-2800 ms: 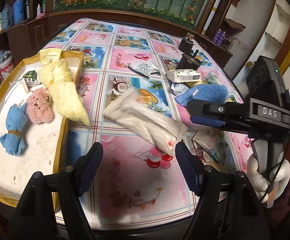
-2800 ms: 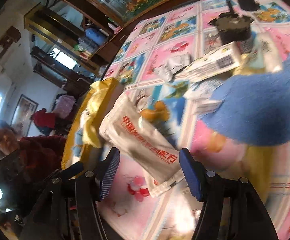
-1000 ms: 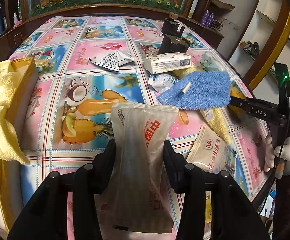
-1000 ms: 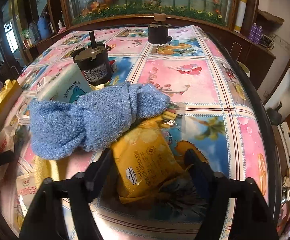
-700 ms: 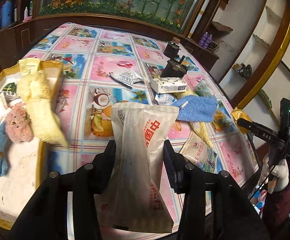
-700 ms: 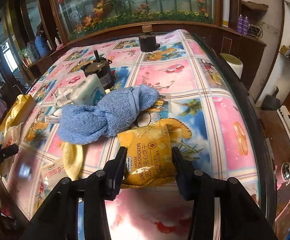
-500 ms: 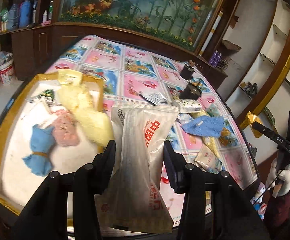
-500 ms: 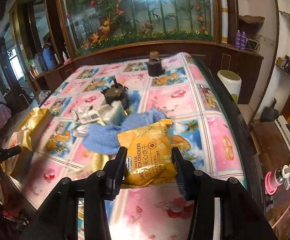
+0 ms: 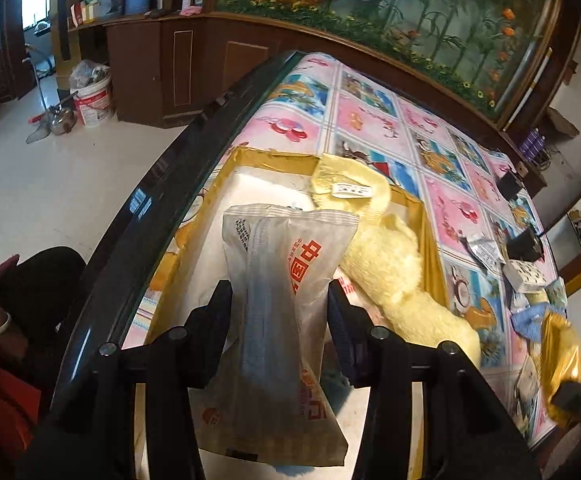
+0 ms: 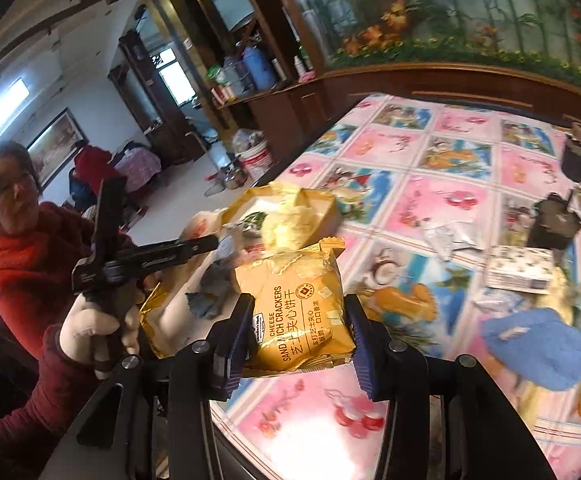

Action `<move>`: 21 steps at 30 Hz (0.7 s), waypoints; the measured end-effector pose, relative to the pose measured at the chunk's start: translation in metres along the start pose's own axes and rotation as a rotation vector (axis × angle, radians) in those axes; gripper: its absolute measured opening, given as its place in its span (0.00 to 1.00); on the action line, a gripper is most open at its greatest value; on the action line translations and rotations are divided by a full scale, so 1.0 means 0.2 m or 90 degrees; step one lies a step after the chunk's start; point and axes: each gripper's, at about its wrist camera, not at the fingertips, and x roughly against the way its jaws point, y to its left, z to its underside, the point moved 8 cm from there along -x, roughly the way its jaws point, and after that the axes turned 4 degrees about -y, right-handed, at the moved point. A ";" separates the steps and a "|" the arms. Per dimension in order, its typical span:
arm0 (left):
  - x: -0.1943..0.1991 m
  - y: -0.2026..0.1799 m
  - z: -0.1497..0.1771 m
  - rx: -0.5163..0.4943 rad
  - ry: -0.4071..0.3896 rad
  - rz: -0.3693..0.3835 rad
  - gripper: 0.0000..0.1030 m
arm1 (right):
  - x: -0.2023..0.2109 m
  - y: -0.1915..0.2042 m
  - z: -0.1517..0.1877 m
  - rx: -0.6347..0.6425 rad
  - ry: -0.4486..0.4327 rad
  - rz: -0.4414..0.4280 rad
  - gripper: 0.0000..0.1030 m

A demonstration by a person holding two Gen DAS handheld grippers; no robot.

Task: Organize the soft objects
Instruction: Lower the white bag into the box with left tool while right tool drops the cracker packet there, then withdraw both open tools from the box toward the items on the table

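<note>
Carrying both packets toward the gold-rimmed tray point(image 9: 430, 240) at the table's point(image 9: 370, 120) left edge. Inside it already, the yellow towel point(image 9: 394, 264), draped over the right rim and filling much of that side. Clamped in the left gripper point(image 9: 278, 320), pads pressed on either flank, the grey-white pouch point(image 9: 282, 312), upright and hanging above the tray's white floor. Clamped likewise in the right gripper point(image 10: 296, 328), the yellow cracker packet point(image 10: 294, 304), held clear over the tablecloth with the tray beyond it.

Best lowered before letting go: pouch down onto the bare white patch left of the towel, laid flat, not dropped on its end. Cracker packet brought in after, kept apart from the other tool to avoid a clash over the tray. Light squeeze only, crackers likely brittle.

Readable on the packet: "CHEESE SANDWICH CRACKERS", plus Chinese characters. On the pouch, red Chinese characters, "中国" legible; smaller print too fine.
</note>
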 end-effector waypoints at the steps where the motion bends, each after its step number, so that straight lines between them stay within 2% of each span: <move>1: -0.03 0.01 -0.01 0.006 0.006 -0.001 0.44 | -0.07 0.06 0.00 0.008 0.014 -0.010 0.45; 6: -0.11 0.07 -0.04 0.043 0.018 0.008 0.47 | -0.41 0.29 0.04 0.058 0.082 -0.027 0.44; 10: -0.06 0.07 -0.04 0.057 0.010 0.035 0.60 | -0.61 0.39 0.10 0.081 0.125 -0.027 0.45; 12: -0.02 0.06 -0.04 0.050 0.000 0.037 0.60 | -0.68 0.42 0.12 0.088 0.138 -0.025 0.47; 13: 0.01 0.06 -0.04 0.048 -0.007 0.037 0.60 | -0.71 0.42 0.13 0.092 0.142 -0.021 0.47; 17: 0.13 0.01 -0.05 0.039 -0.040 0.047 0.60 | -0.75 0.42 0.15 0.098 0.146 -0.009 0.58; 21: 0.28 -0.08 -0.07 0.002 -0.077 0.033 0.63 | -0.69 0.42 0.13 0.086 0.125 -0.015 0.60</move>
